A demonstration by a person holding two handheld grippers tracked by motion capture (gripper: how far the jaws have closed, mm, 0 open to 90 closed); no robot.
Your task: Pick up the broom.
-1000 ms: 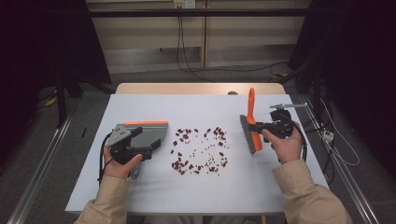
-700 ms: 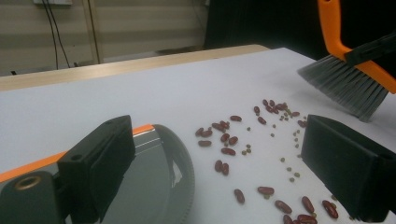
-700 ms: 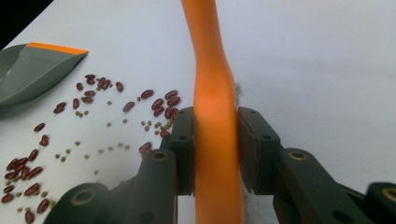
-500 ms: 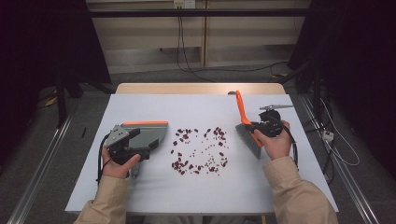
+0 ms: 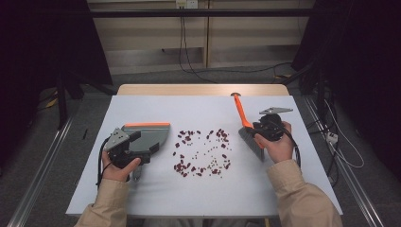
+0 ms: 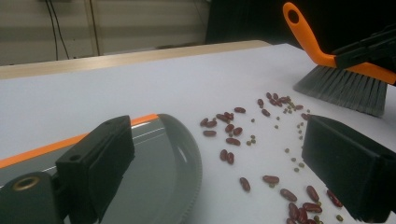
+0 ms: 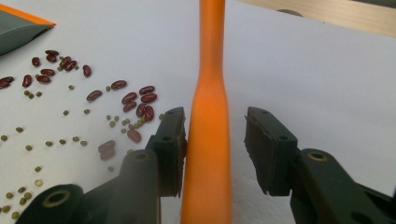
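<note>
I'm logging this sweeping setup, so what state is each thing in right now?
Brush: lying on the table, bristles by the beans.
Right gripper: jaws just opened, handle between them, one pad clear.
Dustpan: flat, empty.
Left gripper: open, over the dustpan.
Beans: scattered, unswept.

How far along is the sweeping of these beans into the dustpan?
Nothing is swept yet: the beans lie scattered beside the dustpan. The right gripper has just been opening, with the brush handle between its jaws. All the sweeping remains.
</note>
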